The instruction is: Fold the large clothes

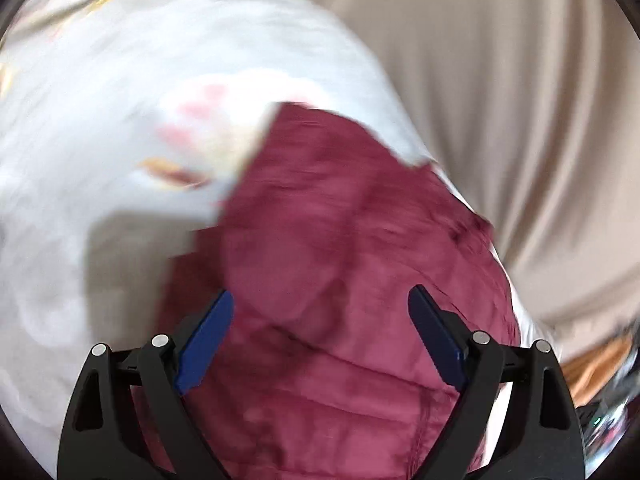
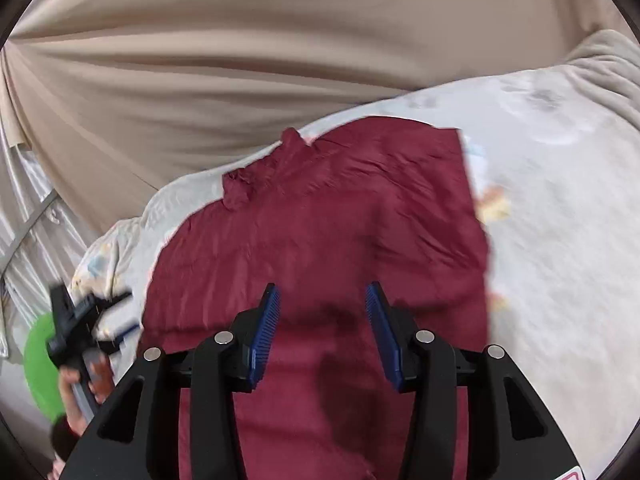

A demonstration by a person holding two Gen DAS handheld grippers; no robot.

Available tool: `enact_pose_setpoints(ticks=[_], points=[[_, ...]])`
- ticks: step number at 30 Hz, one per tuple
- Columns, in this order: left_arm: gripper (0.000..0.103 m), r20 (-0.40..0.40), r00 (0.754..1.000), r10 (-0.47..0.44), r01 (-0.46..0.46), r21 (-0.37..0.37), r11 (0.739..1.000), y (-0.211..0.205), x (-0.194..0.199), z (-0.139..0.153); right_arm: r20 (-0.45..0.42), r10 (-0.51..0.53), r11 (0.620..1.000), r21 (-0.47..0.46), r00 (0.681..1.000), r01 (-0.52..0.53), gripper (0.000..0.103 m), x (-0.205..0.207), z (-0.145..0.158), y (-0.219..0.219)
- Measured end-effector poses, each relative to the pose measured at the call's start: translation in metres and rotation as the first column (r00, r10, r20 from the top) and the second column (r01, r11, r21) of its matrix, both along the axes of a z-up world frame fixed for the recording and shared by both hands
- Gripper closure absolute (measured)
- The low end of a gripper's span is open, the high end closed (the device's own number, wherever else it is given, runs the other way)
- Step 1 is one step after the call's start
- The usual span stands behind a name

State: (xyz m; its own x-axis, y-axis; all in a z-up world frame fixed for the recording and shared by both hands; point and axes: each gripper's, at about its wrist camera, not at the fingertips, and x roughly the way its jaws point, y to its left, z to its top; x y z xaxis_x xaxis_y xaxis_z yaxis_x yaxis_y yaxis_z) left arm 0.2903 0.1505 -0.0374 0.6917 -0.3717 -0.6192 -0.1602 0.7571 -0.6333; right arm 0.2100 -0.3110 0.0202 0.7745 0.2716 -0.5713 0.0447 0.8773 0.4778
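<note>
Maroon garment apparently below spread jaws.

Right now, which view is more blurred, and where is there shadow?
Left wrist view: heavy motion blur over the maroon garment and the printed sheet. Right wrist view: sharper; the right claw casts a dark shadow on the garment.

Black gripper, blue ribbed pads

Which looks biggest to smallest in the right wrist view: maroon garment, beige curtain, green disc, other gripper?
1. beige curtain and maroon garment: similar spans, and the garment is nearer, so unranked.
2. green disc and left gripper: both small at the left edge, partly overlapping; too close to call.
</note>
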Motion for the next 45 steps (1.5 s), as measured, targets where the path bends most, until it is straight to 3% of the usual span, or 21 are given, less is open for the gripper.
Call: enact_pose_setpoints(ticks=[4, 9, 11, 13, 14, 15, 17, 19, 21, 24, 25, 28, 30, 31, 32, 34, 36, 37, 40, 42, 45], points=[[0.02, -0.02, 1.0, 0.009, -0.009, -0.031, 0.999, 0.012, 0.005, -0.014, -0.081, -0.055, 0.998, -0.028, 0.995, 0.053, 0.046, 0.047, -0.025, 0.009], [0.029, -0.014, 1.0, -0.021, 0.021, -0.005, 1.0, 0.011, 0.012, -0.017, -0.097, -0.155, 0.988, -0.011, 0.983, 0.155, 0.046, 0.049, -0.046, -0.003], [0.046, -0.064, 0.998, -0.019, 0.02, 0.016, 1.0, 0.008, 0.023, -0.025, -0.129, -0.12, 0.993, -0.003, 0.984, 0.12, 0.062, 0.058, -0.054, 0.0], [0.074, -0.085, 0.996, -0.004, 0.007, 0.038, 0.999, 0.007, 0.028, -0.028, -0.135, -0.069, 0.998, -0.009, 0.988, 0.069, 0.097, 0.059, -0.051, 0.002], [0.082, -0.079, 0.997, 0.004, 0.0, 0.054, 0.999, 0.007, 0.029, -0.025, -0.096, -0.045, 0.999, -0.031, 0.994, 0.042, 0.097, 0.06, -0.039, 0.009], [0.1, -0.054, 0.999, -0.004, 0.007, 0.043, 0.999, 0.007, 0.029, -0.02, -0.045, -0.035, 0.998, -0.049, 0.998, 0.032, 0.099, 0.057, -0.028, 0.015], [0.101, 0.029, 1.0, -0.002, 0.001, 0.037, 0.999, 0.008, 0.024, -0.002, 0.109, -0.022, 0.998, -0.062, 0.994, 0.029, 0.1, 0.045, 0.013, 0.02], [0.102, 0.079, 0.997, 0.01, -0.018, 0.092, 0.996, 0.004, 0.02, 0.011, 0.191, -0.033, 0.997, -0.064, 0.981, 0.046, 0.1, 0.041, 0.032, 0.017], [0.101, 0.093, 0.996, 0.001, -0.014, 0.14, 0.99, -0.002, 0.024, 0.01, 0.149, -0.064, 0.99, -0.118, 0.987, 0.082, 0.1, 0.055, 0.018, 0.01], [0.101, -0.012, 1.0, -0.016, 0.018, 0.143, 0.99, -0.011, 0.038, -0.027, -0.08, -0.111, 0.984, -0.15, 0.991, 0.098, 0.099, 0.09, -0.048, -0.006], [0.101, 0.001, 1.0, -0.023, 0.023, 0.108, 0.994, -0.01, 0.038, -0.04, -0.122, -0.09, 0.991, -0.105, 0.988, 0.078, 0.101, 0.096, -0.071, -0.011], [0.101, 0.023, 1.0, -0.009, 0.007, 0.069, 0.998, -0.004, 0.034, -0.041, -0.099, -0.133, 0.991, -0.036, 0.986, 0.13, 0.1, 0.087, -0.063, -0.021], [0.101, 0.028, 1.0, -0.008, 0.006, 0.068, 0.998, -0.004, 0.033, -0.041, -0.044, -0.243, 0.962, -0.141, 0.969, 0.235, 0.094, 0.072, -0.038, -0.014], [0.101, 0.033, 0.999, -0.006, 0.003, 0.082, 0.997, -0.005, 0.032, -0.04, -0.002, -0.269, 0.948, -0.179, 0.963, 0.264, 0.087, 0.064, -0.027, -0.006], [0.101, 0.037, 0.999, -0.004, 0.0, 0.095, 0.995, -0.007, 0.032, -0.04, 0.05, -0.263, 0.942, -0.204, 0.964, 0.268, 0.087, 0.057, -0.013, 0.005], [0.1, 0.043, 0.999, 0.001, -0.007, 0.13, 0.992, -0.012, 0.031, -0.038, 0.11, -0.145, 0.963, -0.212, 0.983, 0.165, 0.087, 0.05, 0.01, 0.043], [0.1, 0.045, 0.999, 0.002, -0.009, 0.158, 0.987, -0.014, 0.029, -0.036, 0.104, 0.01, 0.975, -0.222, 0.994, 0.013, 0.087, 0.057, 0.017, 0.088], [0.1, 0.045, 0.999, 0.002, -0.009, 0.165, 0.986, -0.016, 0.029, -0.037, 0.083, 0.134, 0.969, -0.22, 0.988, -0.113, 0.087, 0.065, 0.015, 0.124], [0.1, 0.047, 0.999, 0.003, -0.011, 0.165, 0.986, -0.017, 0.033, -0.036, 0.026, 0.305, 0.922, -0.26, 0.952, -0.289, 0.087, 0.082, -0.005, 0.197], [0.1, 0.049, 0.999, 0.002, -0.01, 0.157, 0.988, -0.016, 0.033, -0.037, -0.021, 0.349, 0.893, -0.296, 0.937, -0.339, 0.088, 0.09, -0.024, 0.221], [0.1, 0.052, 0.999, -0.001, -0.007, 0.142, 0.99, -0.012, 0.029, -0.039, -0.085, 0.337, 0.88, -0.325, 0.938, -0.346, 0.103, 0.1, -0.047, 0.214]])
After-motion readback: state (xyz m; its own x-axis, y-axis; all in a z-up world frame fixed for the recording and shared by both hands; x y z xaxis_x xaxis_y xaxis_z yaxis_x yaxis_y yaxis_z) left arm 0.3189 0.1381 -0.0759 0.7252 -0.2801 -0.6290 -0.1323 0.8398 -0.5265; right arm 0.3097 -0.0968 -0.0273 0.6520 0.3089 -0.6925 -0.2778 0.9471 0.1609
